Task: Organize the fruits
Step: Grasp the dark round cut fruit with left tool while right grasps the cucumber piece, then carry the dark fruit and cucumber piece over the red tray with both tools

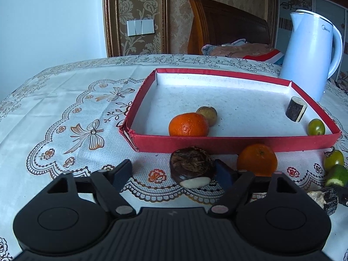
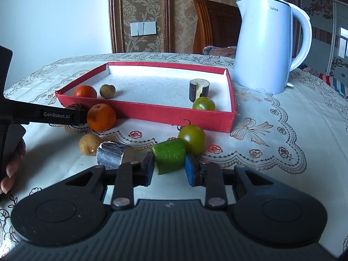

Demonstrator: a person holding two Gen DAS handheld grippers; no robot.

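A room in a private home, apparently a bedroom that also holds a table. Indicators: gold damask-patterned wallpaper (image 2: 141,10) framed by dark wooden moulding; a white three-gang wall switch (image 2: 143,28); a carved brown wooden headboard (image 1: 228,24) with folded bedding (image 1: 239,51) at its foot; a wardrobe with floral-patterned sliding doors (image 2: 319,17); a white lace-pattern tablecloth with printed bows and flowers (image 2: 271,117); and a pale blue-white electric kettle (image 2: 265,50) standing on it.

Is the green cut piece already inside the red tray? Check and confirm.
No. The green cut piece lies on the tablecloth, outside the red tray, between the fingers of the right gripper.
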